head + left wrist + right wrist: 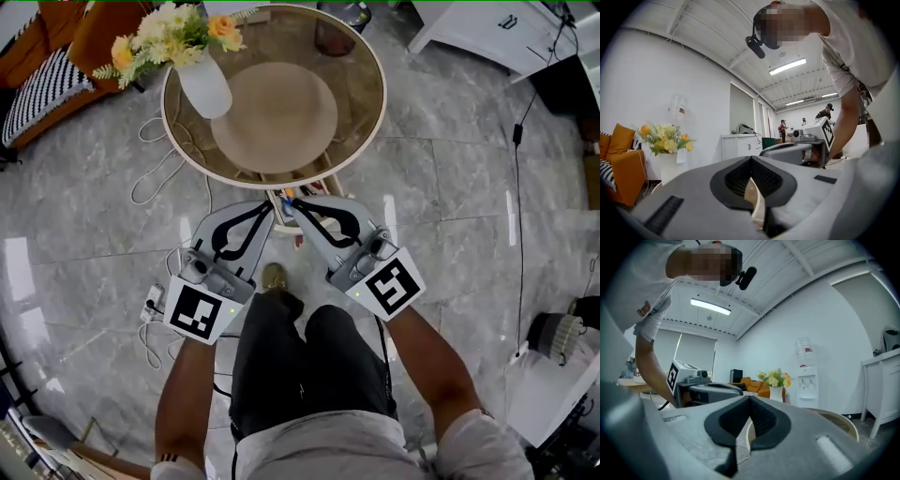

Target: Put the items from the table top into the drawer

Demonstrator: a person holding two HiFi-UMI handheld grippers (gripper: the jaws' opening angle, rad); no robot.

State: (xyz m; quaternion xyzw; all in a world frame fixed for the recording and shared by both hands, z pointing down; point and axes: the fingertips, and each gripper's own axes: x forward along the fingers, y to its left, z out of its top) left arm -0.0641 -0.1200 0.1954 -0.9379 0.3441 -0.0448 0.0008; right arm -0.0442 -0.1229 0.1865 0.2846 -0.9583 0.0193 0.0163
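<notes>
The left gripper's fingers [736,180] are clenched, tips meeting with nothing between them; the right gripper's fingers [765,422] are clenched the same way and empty; in the head view the left gripper [266,208] and the right gripper [299,202] lie side by side, tips angled toward each other and near one another, each with its marker cube toward the person; just between and beneath the tips the drawer [279,219] stands out from under the near edge of the round glass-topped bench [375,122]; small coloured items [286,195] lie in the drawer, too small to name; on the bench top, at its far left, a white vase [204,86] stands upright with yellow and white flowers [173,33]; beyond it an orange sofa [56,37] sits on the grey tiled floor [450,187]; white cables [155,169] loop on the floor to the bench's left.
</notes>
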